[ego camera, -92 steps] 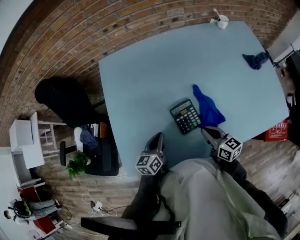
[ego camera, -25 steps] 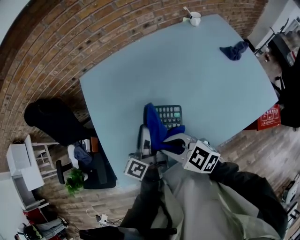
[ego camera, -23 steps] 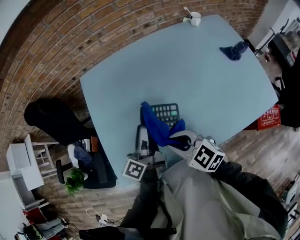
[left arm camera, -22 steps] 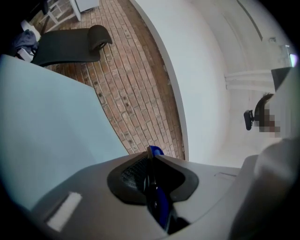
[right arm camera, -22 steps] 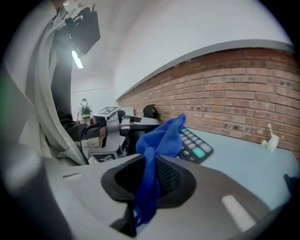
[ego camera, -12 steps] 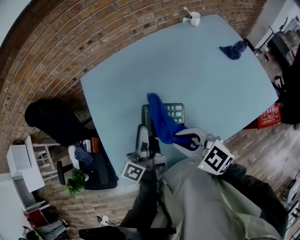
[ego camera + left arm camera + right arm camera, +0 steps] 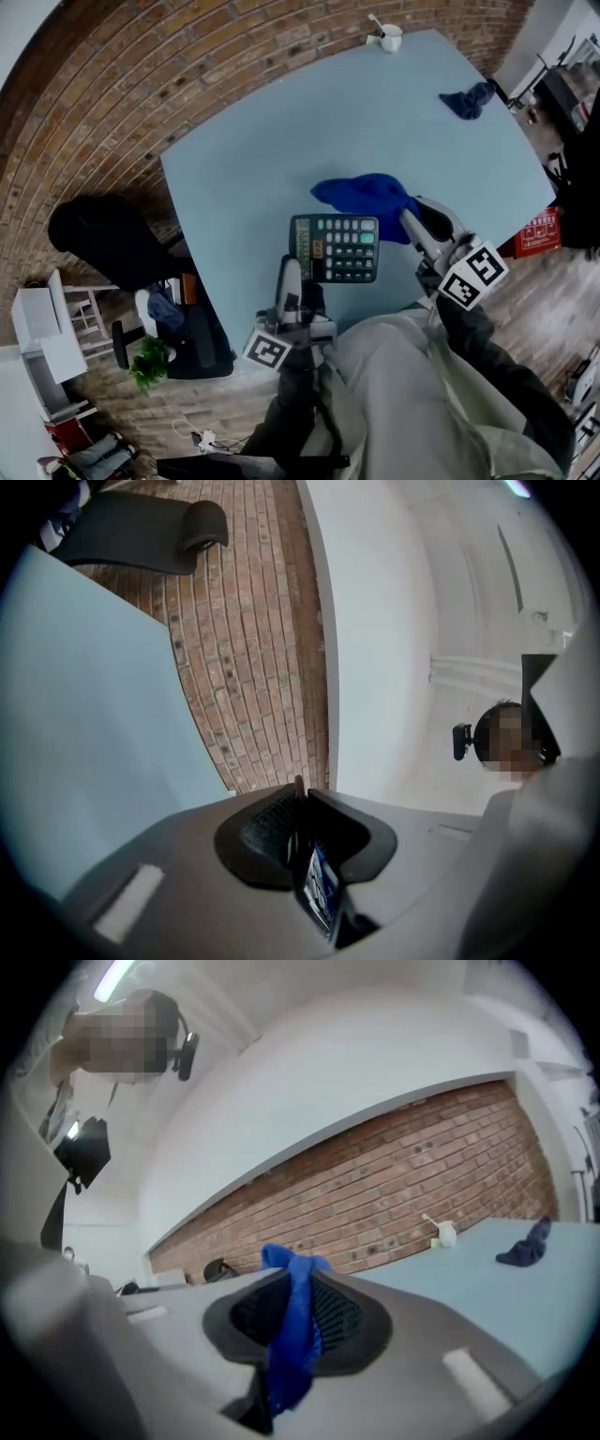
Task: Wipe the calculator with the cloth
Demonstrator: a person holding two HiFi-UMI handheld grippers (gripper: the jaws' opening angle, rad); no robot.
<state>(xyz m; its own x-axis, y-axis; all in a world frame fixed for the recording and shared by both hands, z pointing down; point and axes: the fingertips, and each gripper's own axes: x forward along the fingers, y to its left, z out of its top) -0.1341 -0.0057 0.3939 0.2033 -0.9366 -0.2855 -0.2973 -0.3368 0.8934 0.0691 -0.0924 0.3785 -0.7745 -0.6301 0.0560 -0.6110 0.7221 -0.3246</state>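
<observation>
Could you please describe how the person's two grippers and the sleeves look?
The left gripper and the right gripper are both light grey, with long narrow jaws. Each carries a white cube printed with black square markers. Their pads are black and ribbed. The sleeves are dark.

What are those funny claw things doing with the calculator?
A person holds a gripper in each hand over a light blue table. The left gripper is pinching the edge of the calculator to hold it. The right gripper is pinching a blue cloth, which at this moment sits just past the calculator's far edge, not on the keys. The job is wiping the calculator with that cloth.
</observation>
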